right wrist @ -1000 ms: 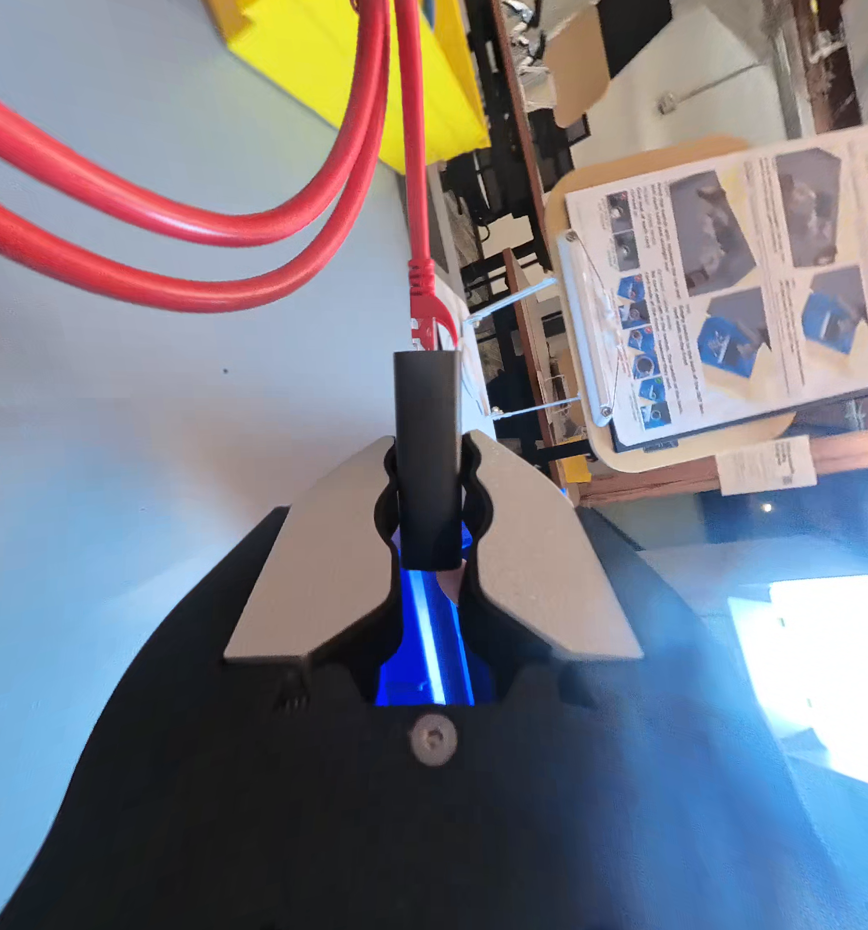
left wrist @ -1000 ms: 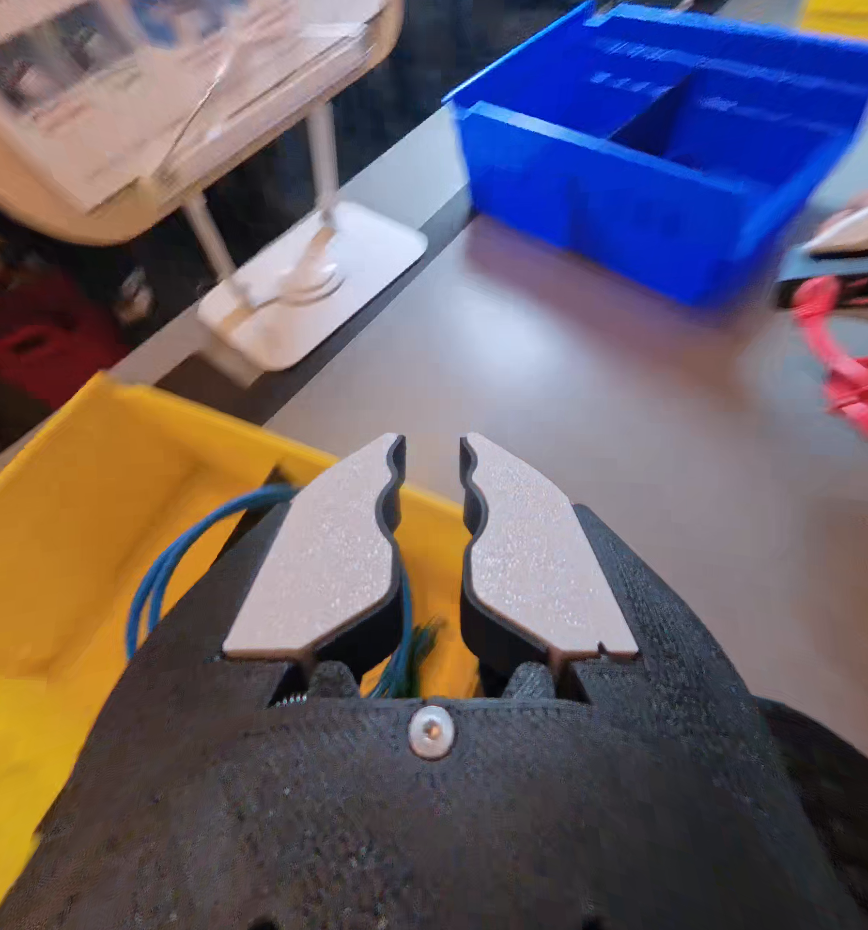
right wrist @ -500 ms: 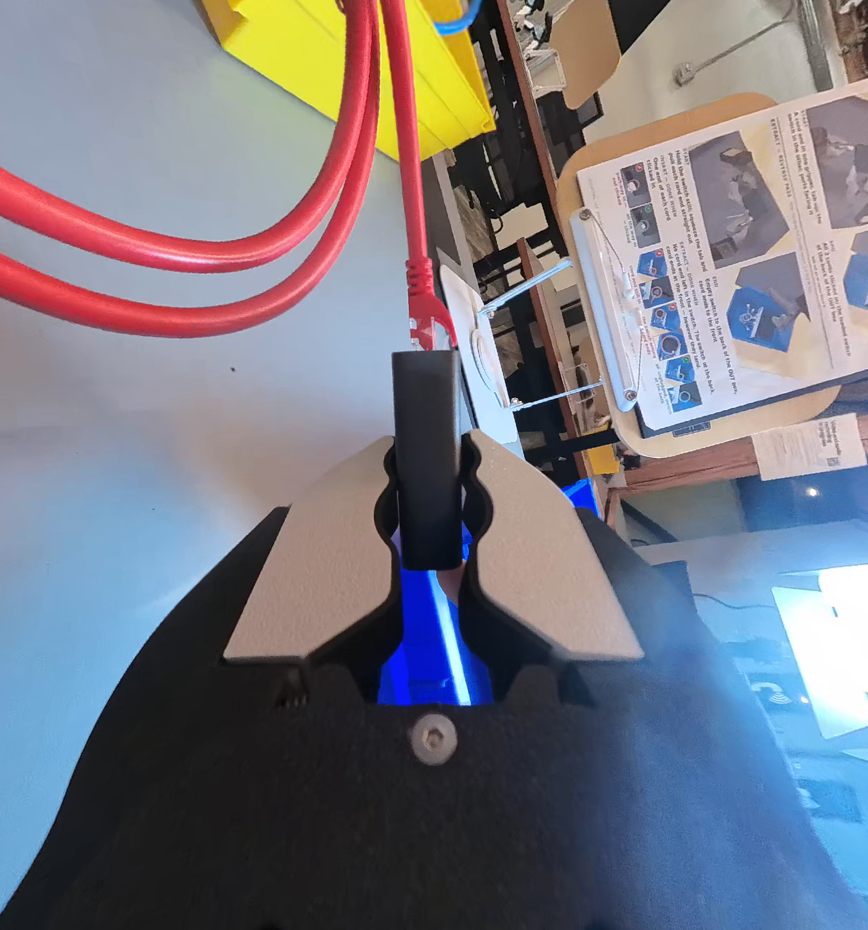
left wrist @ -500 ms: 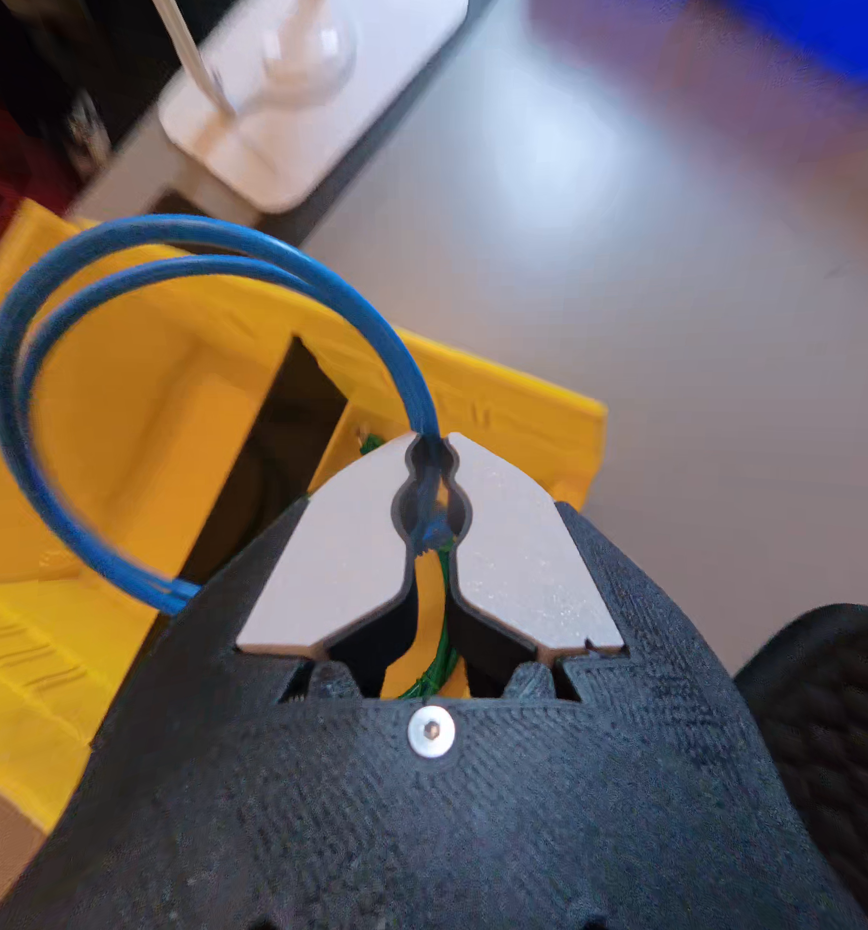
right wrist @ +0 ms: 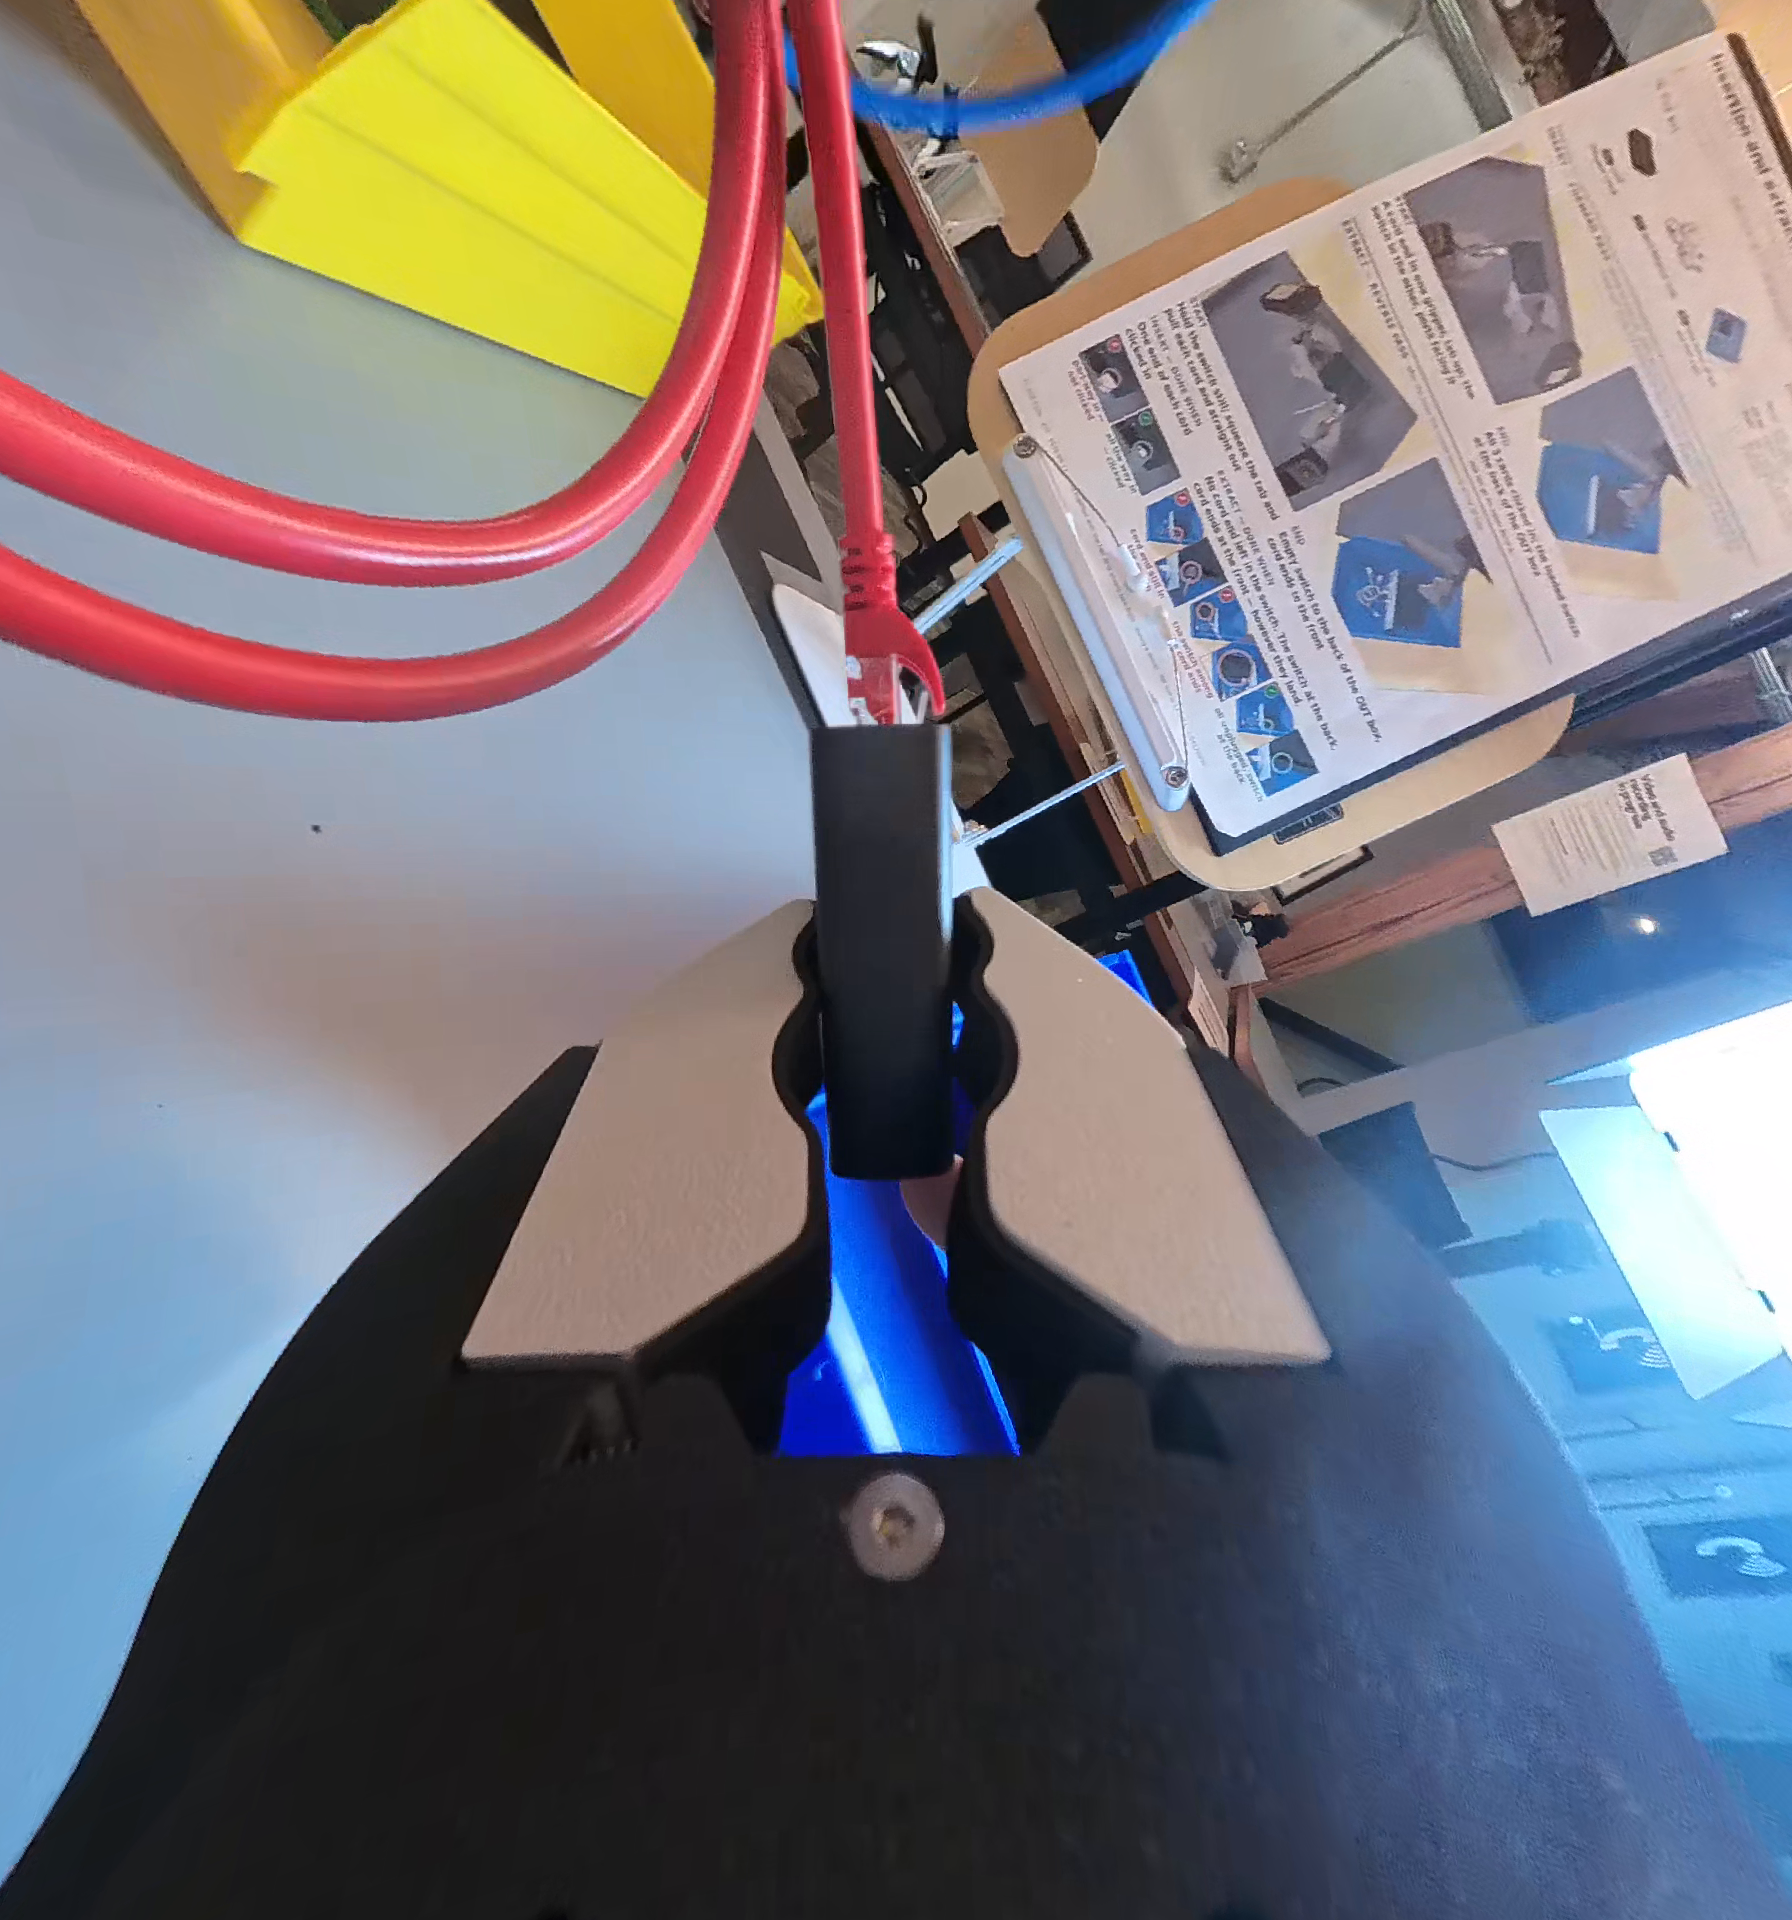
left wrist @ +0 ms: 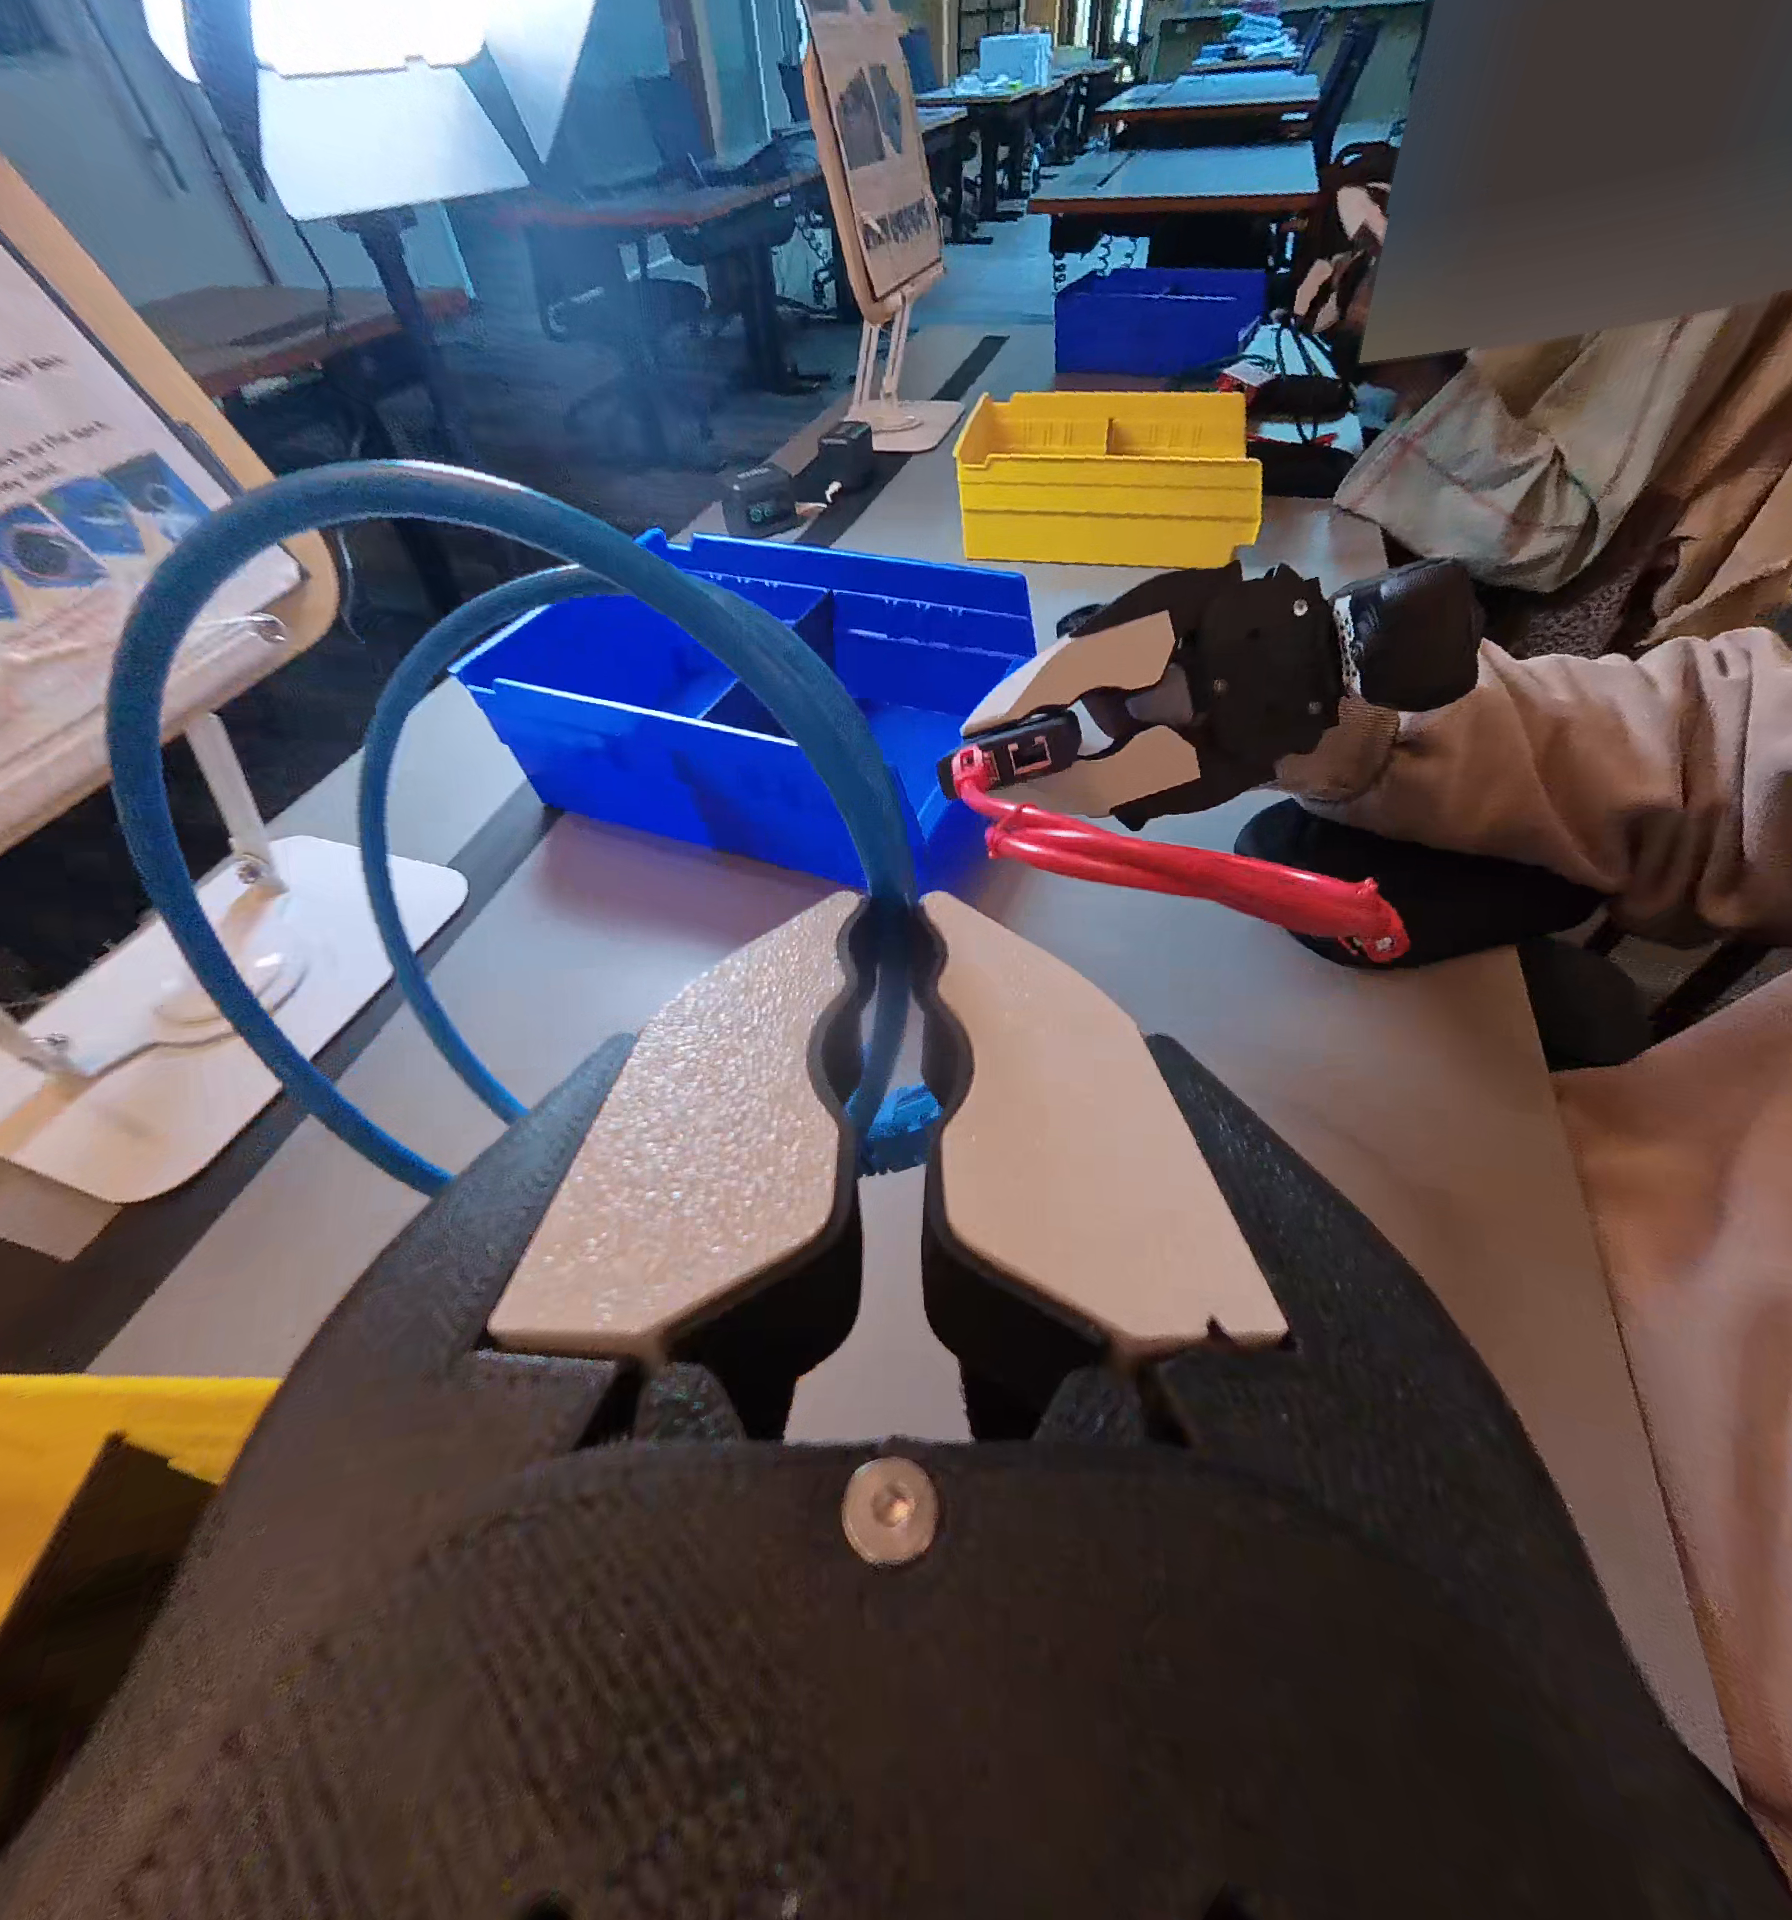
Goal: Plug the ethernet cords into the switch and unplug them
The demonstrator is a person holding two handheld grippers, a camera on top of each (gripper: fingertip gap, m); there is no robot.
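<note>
A printed instruction sheet (right wrist: 1391, 457) is standing on a clipboard. The left gripper (left wrist: 892, 935) jaws are pinching the looped blue cord (left wrist: 248, 582); the right gripper (right wrist: 887, 935) jaws are clamping the black switch (right wrist: 876, 935) above the table (right wrist: 196, 935), red cord (right wrist: 352, 530) plugged in.

Grey table (left wrist: 1235, 1049) with a dark strip along its left edge. Directly on it: a blue divided bin (left wrist: 757, 717) near the middle, open side up; a yellow bin (left wrist: 1110, 483) farther back toward the far edge, well apart from the blue one; a second yellow bin (left wrist: 30, 1455) at the near left corner, only partly in view. The white flat base of a sign stand (left wrist: 185, 1029) rests at the left edge, just beside the dark strip. A smaller stand base (left wrist: 918, 421) sits at the far edge, left of the far yellow bin.
</note>
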